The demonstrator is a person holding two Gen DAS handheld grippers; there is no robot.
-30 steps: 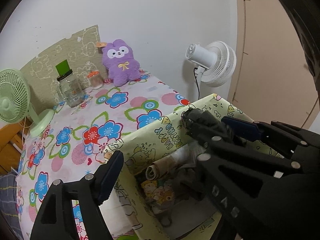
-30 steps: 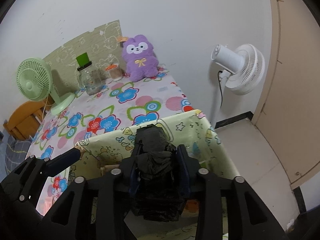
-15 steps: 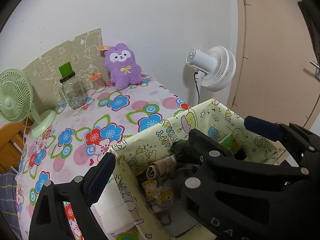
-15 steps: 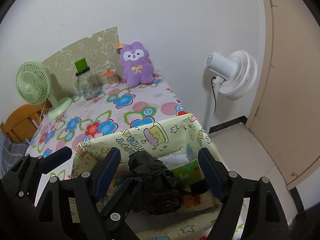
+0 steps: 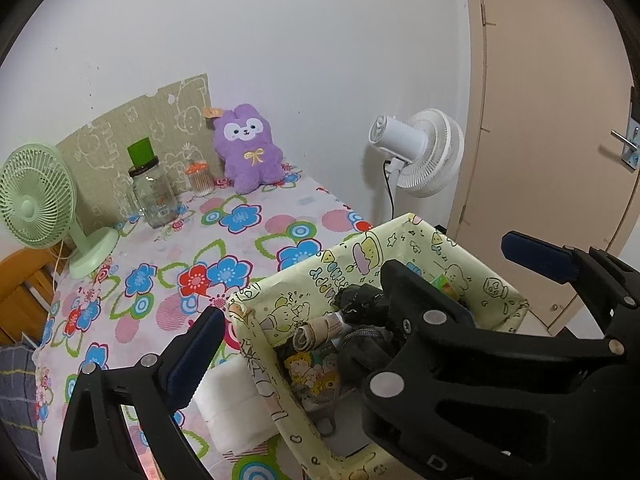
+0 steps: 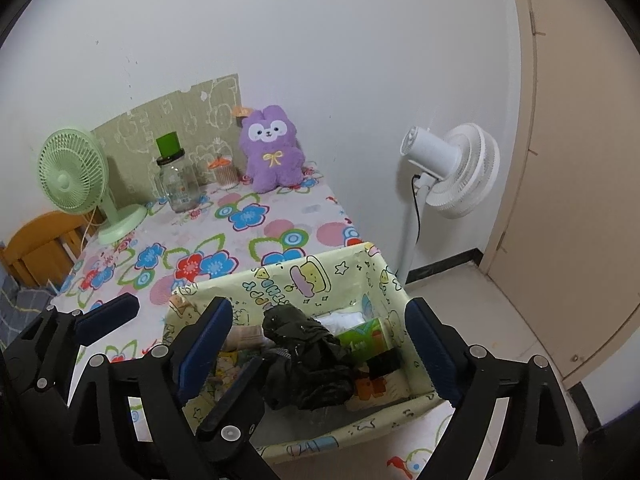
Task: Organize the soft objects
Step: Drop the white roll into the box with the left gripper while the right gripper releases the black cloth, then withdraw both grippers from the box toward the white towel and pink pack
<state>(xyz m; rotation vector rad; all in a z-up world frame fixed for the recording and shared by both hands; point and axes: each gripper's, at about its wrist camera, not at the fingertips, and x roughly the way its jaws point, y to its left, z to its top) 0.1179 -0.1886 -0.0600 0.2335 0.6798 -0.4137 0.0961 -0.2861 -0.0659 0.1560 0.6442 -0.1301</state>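
Note:
A yellow cartoon-print storage box (image 6: 304, 280) (image 5: 352, 264) stands at the near right corner of the flower-patterned table. A crumpled black soft item (image 6: 308, 356) (image 5: 360, 300) lies inside it, on top of rolled cloths and a green tissue pack (image 6: 364, 338). My right gripper (image 6: 320, 352) is open, its fingers spread on either side of the black item and apart from it. My left gripper (image 5: 304, 348) is open at the box's left wall, one finger outside it and one inside. A purple plush bunny (image 6: 272, 148) (image 5: 246, 148) sits against the far wall.
A green desk fan (image 6: 76, 184), a glass jar with a green lid (image 6: 174, 176) and a small orange-capped jar (image 6: 224, 172) stand at the table's back. A white floor fan (image 6: 452, 168) stands right of the table. A folded white cloth (image 5: 236, 404) lies left of the box.
My right gripper opened and let go of the black item, which now lies in the box. Both grippers have drawn back a little.

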